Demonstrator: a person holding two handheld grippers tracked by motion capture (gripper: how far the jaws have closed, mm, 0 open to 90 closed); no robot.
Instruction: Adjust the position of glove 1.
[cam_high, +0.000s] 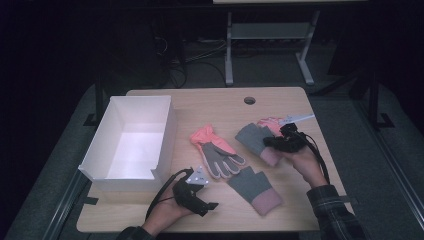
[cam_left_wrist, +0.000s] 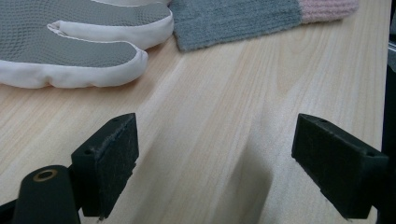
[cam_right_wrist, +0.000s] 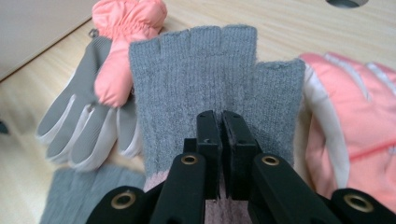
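On the right part of the table (cam_high: 300, 107), the grey fingerless glove (cam_high: 252, 139) with the pink cuff is the thing in hand. In the right gripper view it hangs flat before the camera, finger openings away, and the fingers (cam_right_wrist: 208, 140) of the right gripper (cam_high: 280, 143) are pressed together on the knit just above the cuff, so they hold it by a thin fold of cloth.

I judge this glove to be very light, soft and limp: it will droop and swing from the pinch, and it cannot break. The knit is not slippery, so a small pinch is enough, but a pinch at the edge can pull only loose threads. The ribbed cuff, thicker and firmer, seems the better place to take hold.

Under and to the right of it lies a coral padded glove (cam_right_wrist: 355, 126), partly covered. To the left lies another coral and grey padded glove (cam_high: 216, 152), palm up, and near it, toward the near edge, the second grey fingerless glove (cam_high: 254, 189).

At the near left, the left gripper (cam_high: 197, 192) rests low over bare wood with its fingers (cam_left_wrist: 109, 165) wide apart and nothing between them. A white box (cam_high: 107, 131), open on top, stands at the far left.
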